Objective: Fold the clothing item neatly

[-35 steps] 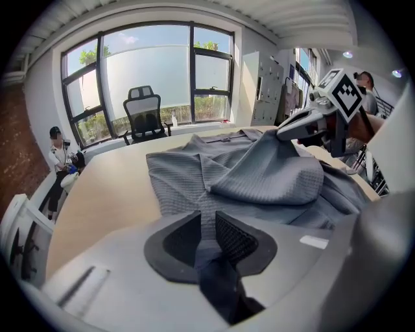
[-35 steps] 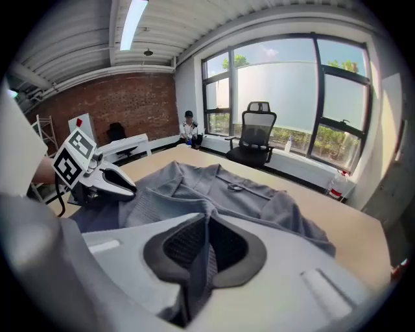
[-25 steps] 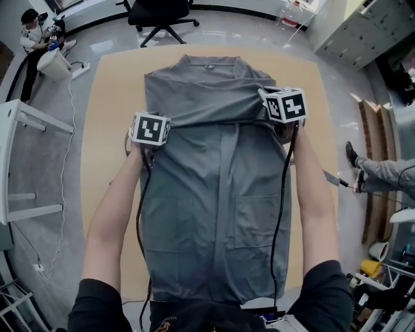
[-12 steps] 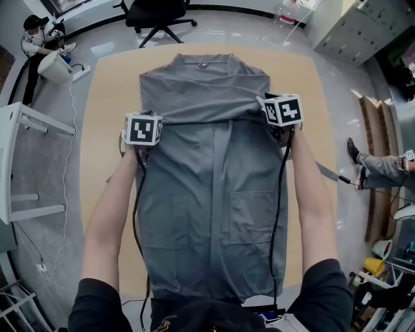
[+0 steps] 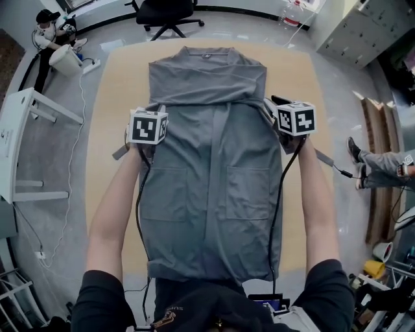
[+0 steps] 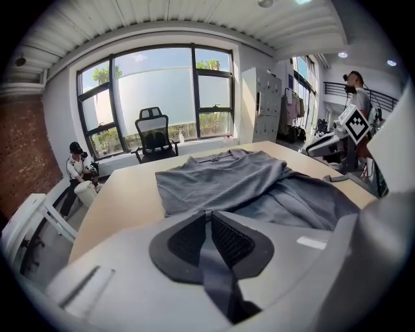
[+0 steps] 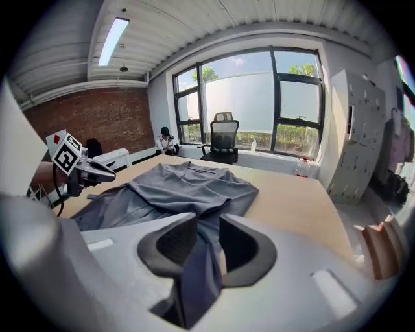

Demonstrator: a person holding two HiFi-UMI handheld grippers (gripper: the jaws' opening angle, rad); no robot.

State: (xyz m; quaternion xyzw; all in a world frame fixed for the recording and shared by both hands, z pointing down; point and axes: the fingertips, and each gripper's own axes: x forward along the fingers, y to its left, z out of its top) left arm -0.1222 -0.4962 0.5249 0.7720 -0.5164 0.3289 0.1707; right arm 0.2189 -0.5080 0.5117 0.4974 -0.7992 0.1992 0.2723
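Note:
A grey button-up shirt [image 5: 211,168] lies lengthwise on the wooden table [image 5: 107,84], collar [image 5: 207,55] at the far end. A crosswise fold runs between the two grippers, and the hem reaches the near edge. My left gripper [image 5: 150,111] is at the shirt's left edge. In the left gripper view the left gripper [image 6: 209,217] is shut on a thin strip of grey fabric. My right gripper [image 5: 280,107] is at the shirt's right edge. In the right gripper view the right gripper [image 7: 207,224] holds a thicker bunched fold between its pads.
A black office chair [image 5: 165,10] stands beyond the far table edge. A person [image 5: 52,29] sits on the floor at far left beside a white side table [image 5: 26,130]. Someone's leg [image 5: 382,168] and grey cabinets [image 5: 356,32] are on the right. Cables run from both grippers along my arms.
The shirt has slid along the table toward me with both grippers at its edges. The right gripper has also moved outward to the right, and the crosswise fold lies flatter.

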